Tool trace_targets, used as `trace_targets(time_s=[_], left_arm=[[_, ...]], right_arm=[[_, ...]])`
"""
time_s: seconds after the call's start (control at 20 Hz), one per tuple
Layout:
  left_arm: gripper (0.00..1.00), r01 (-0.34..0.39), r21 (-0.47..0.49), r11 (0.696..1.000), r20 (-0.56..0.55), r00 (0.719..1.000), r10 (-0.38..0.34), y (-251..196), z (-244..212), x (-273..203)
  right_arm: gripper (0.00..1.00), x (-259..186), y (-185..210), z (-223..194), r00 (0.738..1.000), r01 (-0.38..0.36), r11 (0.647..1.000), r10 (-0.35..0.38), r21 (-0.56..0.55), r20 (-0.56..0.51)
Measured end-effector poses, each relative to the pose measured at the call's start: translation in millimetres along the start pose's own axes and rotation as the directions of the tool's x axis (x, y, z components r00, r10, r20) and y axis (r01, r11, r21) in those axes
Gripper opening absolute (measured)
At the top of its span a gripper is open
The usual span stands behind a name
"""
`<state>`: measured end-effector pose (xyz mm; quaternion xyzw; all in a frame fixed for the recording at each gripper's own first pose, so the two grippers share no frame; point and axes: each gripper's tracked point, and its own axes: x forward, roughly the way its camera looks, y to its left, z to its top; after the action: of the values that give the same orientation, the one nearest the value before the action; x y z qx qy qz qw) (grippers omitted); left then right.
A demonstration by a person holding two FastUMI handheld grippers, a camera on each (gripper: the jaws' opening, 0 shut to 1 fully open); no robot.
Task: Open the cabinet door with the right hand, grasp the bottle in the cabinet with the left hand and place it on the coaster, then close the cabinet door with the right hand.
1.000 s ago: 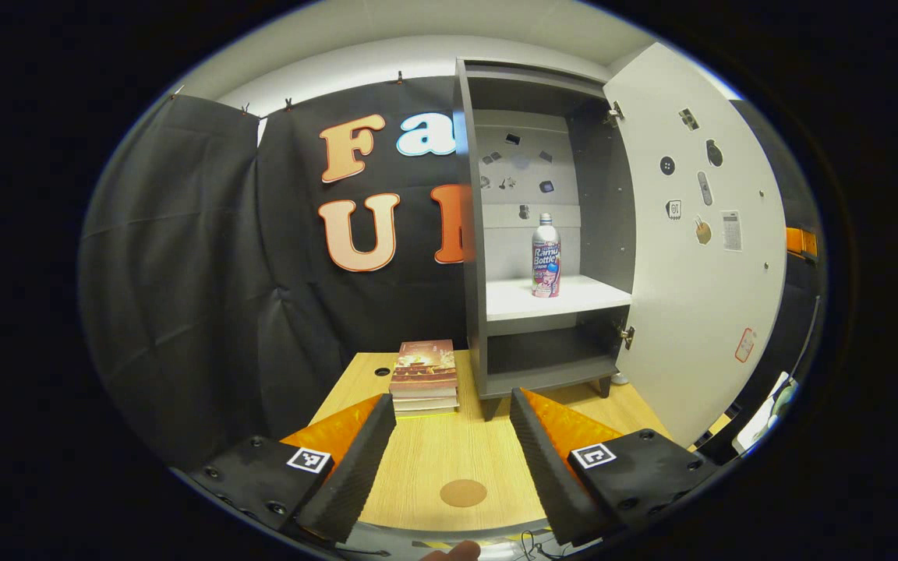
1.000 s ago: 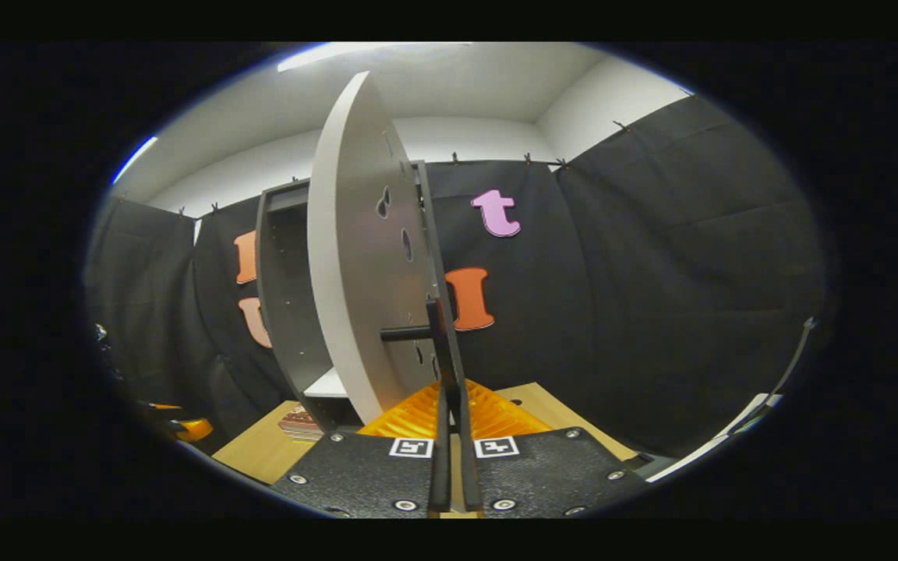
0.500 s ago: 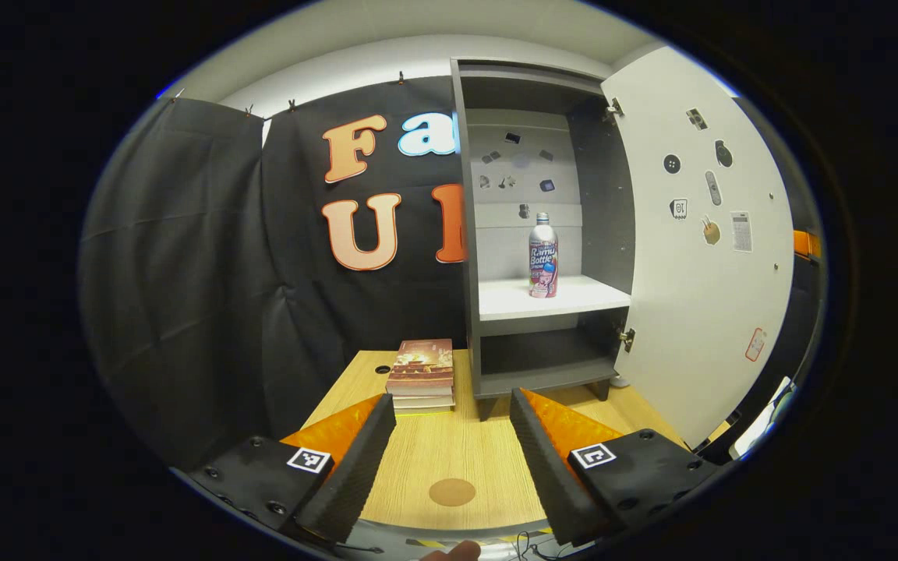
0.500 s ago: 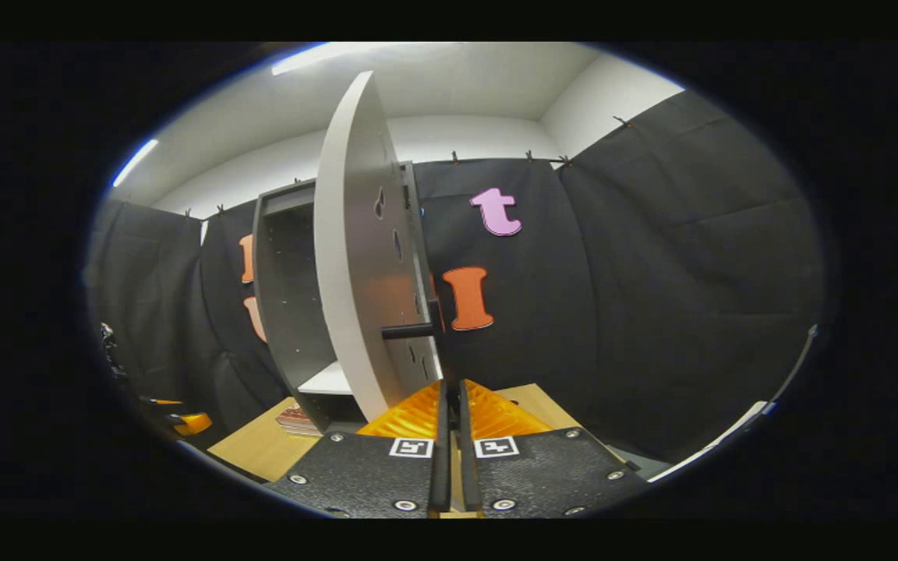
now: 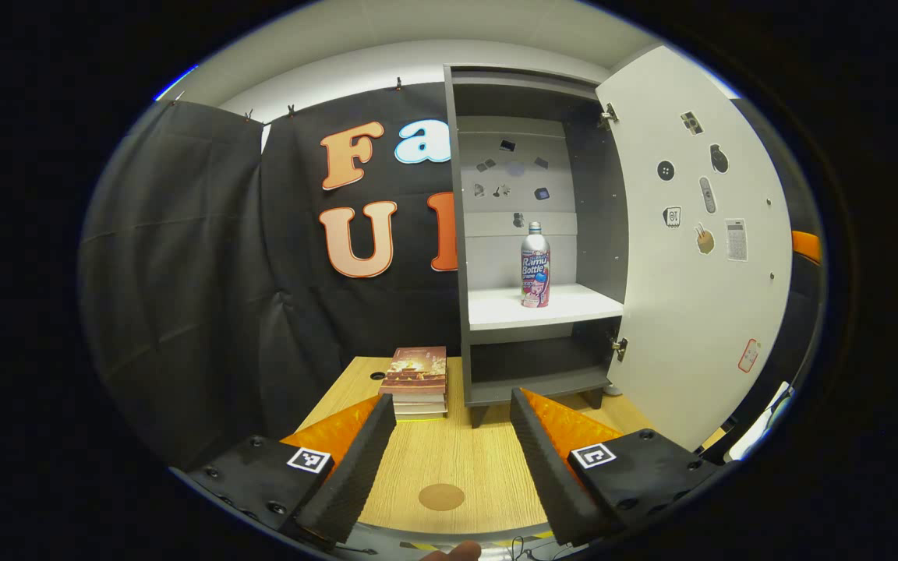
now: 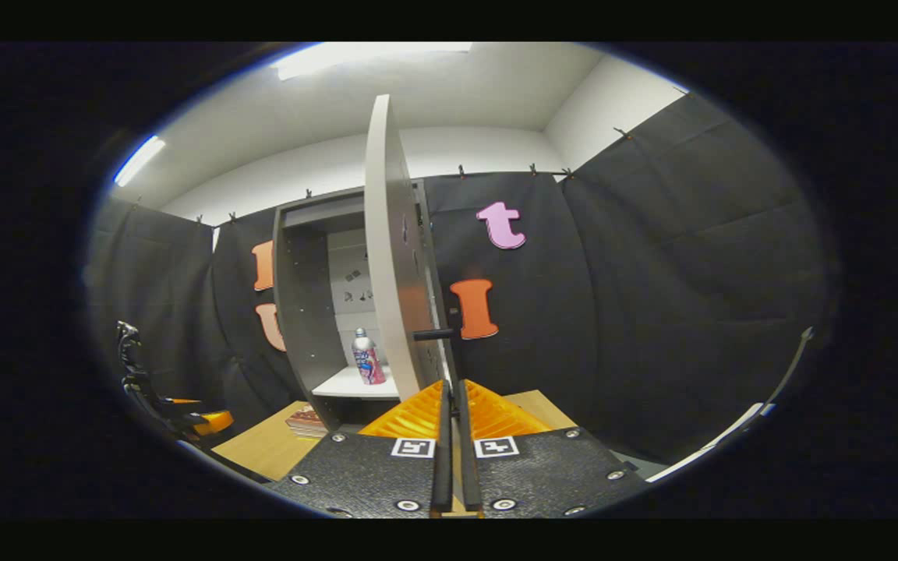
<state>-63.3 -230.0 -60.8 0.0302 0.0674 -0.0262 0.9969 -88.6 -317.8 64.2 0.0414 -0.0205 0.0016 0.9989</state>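
The grey cabinet [image 5: 457, 234] stands at the table's back with its white door [image 5: 698, 257] swung wide to the right. On its white shelf [image 5: 574, 306] stands a silver bottle [image 5: 535, 265] with a pink and blue label, upright. A round brown coaster [image 5: 441, 496] lies on the wooden table [image 5: 488, 460], between the fingers of my left gripper [image 5: 453, 401], which is open and well short of the cabinet. In the right gripper view the door [image 6: 390, 257] is nearly edge-on, and my right gripper [image 6: 453, 387] is shut on its thin black handle [image 6: 435, 333]. The bottle [image 6: 368, 357] appears left of the door.
A stack of books [image 5: 415, 382] lies on the table left of the cabinet's foot. Black cloth walls close in the back and sides. In the right gripper view the other gripper [image 6: 199, 423] shows low at the left, over the table's edge.
The door has swung further open with my right gripper on the handle, so the bottle now shows in the right gripper view. My left gripper has barely shifted and stays open.
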Motion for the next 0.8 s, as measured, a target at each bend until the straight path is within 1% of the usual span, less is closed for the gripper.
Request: trace_targets(time_s=[0.05, 0.1, 0.15, 0.25, 0.45, 0.5, 0.55, 0.6, 0.65, 0.7, 0.75, 0.8], left_arm=[[0.96, 0.004, 0.005, 1.0, 0.005, 1.0, -0.004, -1.9, 2.5, 2.5], [0.96, 0.01, 0.007, 1.0, 0.009, 1.0, -0.01, -5.7, 4.4, 7.4], [0.96, 0.02, 0.008, 1.0, 0.013, 1.0, -0.02, -10.1, 6.7, 12.7], [0.96, 0.042, 0.007, 0.999, 0.024, 0.999, -0.042, -19.8, 14.1, 23.1], [0.96, 0.093, 0.014, 0.996, 0.082, 0.992, -0.094, -44.6, 39.0, 58.9], [0.96, 0.106, 0.017, 0.994, 0.096, 0.99, -0.107, -50.2, 45.6, 68.7], [0.97, 0.121, 0.017, 0.993, 0.107, 0.987, -0.122, -56.9, 51.7, 79.9], [0.96, 0.135, 0.016, 0.991, 0.116, 0.984, -0.135, -63.2, 58.3, 91.0], [0.96, 0.148, 0.016, 0.989, 0.122, 0.981, -0.149, -70.4, 62.5, 104.2], [0.96, 0.161, 0.016, 0.987, 0.129, 0.978, -0.161, -76.7, 67.0, 114.8], [0.96, 0.175, 0.016, 0.984, 0.137, 0.975, -0.175, -83.7, 73.3, 127.8], [0.97, 0.188, 0.016, 0.982, 0.146, 0.971, -0.188, -90.2, 80.5, 139.8]], right_arm=[[0.0, -8.9, 6.9, 3.5, 1.0, -0.007, 1.0, 0.007, 0.006, 0.012], [0.0, -17.0, 15.0, 8.3, 0.999, -0.018, 1.0, 0.017, 0.01, 0.029], [0.03, -25.0, 23.7, 11.3, 0.999, -0.028, 1.0, 0.027, 0.013, 0.042], [0.02, -35.6, 40.0, 8.8, 0.998, -0.044, 0.999, 0.043, 0.007, 0.047], [0.04, -39.5, 74.1, -2.7, 0.997, -0.066, 0.998, 0.066, -0.003, 0.036], [0.12, -37.4, 84.5, -4.4, 0.997, -0.073, 0.997, 0.073, 0.0, 0.036], [0.17, -35.0, 92.2, -5.3, 0.996, -0.075, 0.997, 0.075, 0.0, 0.037], [0.18, -30.6, 99.3, -7.0, 0.996, -0.078, 0.997, 0.078, -0.002, 0.037], [0.24, -25.1, 106.4, -7.9, 0.996, -0.081, 0.997, 0.081, -0.005, 0.041], [0.23, -17.9, 113.9, -8.9, 0.996, -0.08, 0.997, 0.08, -0.007, 0.042], [0.23, -12.1, 117.9, -10.2, 0.996, -0.075, 0.997, 0.075, -0.008, 0.046], [0.31, -5.4, 120.2, -10.0, 0.996, -0.069, 0.998, 0.07, -0.007, 0.047]])
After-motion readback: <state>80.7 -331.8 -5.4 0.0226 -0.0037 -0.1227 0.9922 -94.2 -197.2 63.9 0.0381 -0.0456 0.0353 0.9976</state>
